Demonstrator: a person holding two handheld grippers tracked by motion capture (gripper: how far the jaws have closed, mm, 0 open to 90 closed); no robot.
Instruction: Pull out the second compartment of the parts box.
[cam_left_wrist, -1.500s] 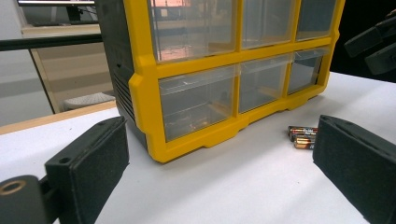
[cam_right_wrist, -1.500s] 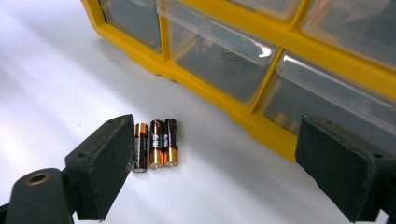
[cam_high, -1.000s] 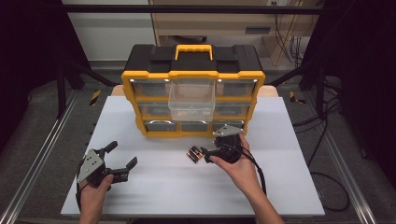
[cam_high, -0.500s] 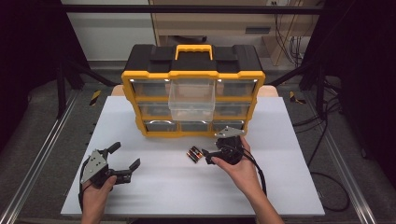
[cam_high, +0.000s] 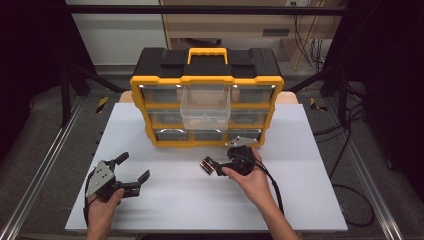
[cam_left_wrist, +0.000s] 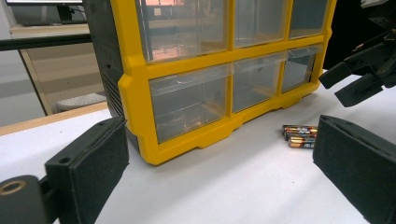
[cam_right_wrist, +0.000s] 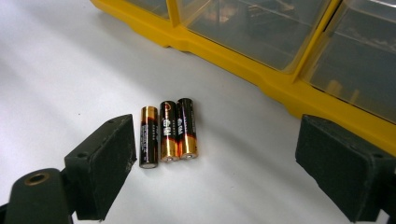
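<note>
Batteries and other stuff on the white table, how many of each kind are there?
Batteries: 3, lying side by side
Yellow and black drawer organizer: 1, with a clear middle drawer pulled out
Grippers: 2, the left gripper and the right gripper, both open
Total: 6

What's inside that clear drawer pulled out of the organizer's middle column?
The pulled-out drawer looks empty through its clear walls. Its back end, inside the organizer, is covered. The three batteries lie on the table.
</note>
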